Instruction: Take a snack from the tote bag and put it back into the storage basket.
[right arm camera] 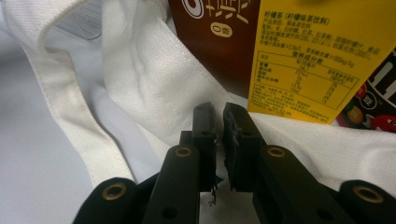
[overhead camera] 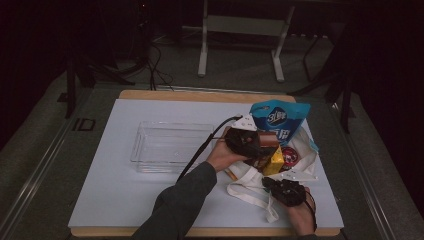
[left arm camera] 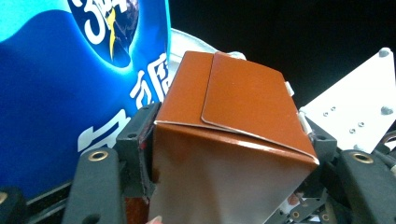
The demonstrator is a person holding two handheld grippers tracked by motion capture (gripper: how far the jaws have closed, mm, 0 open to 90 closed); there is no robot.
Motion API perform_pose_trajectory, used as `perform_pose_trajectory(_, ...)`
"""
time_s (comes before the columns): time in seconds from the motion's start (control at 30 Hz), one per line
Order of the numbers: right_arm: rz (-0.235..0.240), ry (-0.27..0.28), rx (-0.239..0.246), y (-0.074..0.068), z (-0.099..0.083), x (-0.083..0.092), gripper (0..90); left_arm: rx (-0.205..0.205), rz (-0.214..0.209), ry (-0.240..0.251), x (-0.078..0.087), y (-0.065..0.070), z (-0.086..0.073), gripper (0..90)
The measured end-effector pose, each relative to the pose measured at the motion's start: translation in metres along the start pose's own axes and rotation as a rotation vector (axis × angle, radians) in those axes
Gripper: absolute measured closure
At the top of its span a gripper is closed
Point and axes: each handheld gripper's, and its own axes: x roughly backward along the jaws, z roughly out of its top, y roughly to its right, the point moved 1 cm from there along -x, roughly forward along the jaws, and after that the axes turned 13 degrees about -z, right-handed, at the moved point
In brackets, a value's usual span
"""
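My left gripper hovers over the open mouth of a white cloth bag, shut on a brown drink carton. In the left gripper view the carton fills the space between the jaws of the left gripper, and both pads press its sides. My right gripper rests at the bag's near edge. Its jaws are shut on a fold of the white cloth. A yellow carton and a dark sweets packet lie in the bag.
A blue pouch stands just behind the bag. A clear plastic tray sits left of centre on the white table top. The bag's straps trail toward the front edge. A metal frame stands beyond the table.
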Motion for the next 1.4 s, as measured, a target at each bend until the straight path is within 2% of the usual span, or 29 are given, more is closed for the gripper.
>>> perform_pose_trajectory(0.2, 0.002, 0.001, -0.003, 0.000, 0.000, 0.000, 83.4, -0.012, 0.048, 0.005, -0.002, 0.003, 0.003, 39.9)
perform_pose_trajectory(0.43, 0.001, 0.003, -0.004, 0.000, -0.001, 0.000, 83.4, -0.013, 0.064, 0.010, 0.003, 0.002, 0.010, 41.4)
perform_pose_trajectory(0.8, -0.002, 0.006, -0.002, 0.000, -0.001, 0.000, 83.3, -0.023, 0.089, 0.045, 0.015, 0.007, 0.022, 42.4)
perform_pose_trajectory(1.0, 0.003, 0.006, -0.006, 0.000, -0.001, 0.000, 83.2, -0.037, 0.091, 0.066, 0.025, 0.010, 0.032, 42.6)
perform_pose_trajectory(1.13, 0.002, 0.004, -0.008, 0.000, -0.001, -0.001, 83.3, -0.057, 0.103, 0.085, 0.037, 0.015, 0.042, 42.7)
perform_pose_trajectory(1.4, 0.001, 0.005, -0.010, 0.000, -0.001, -0.001, 83.3, -0.056, 0.101, 0.133, 0.054, 0.021, 0.054, 42.7)
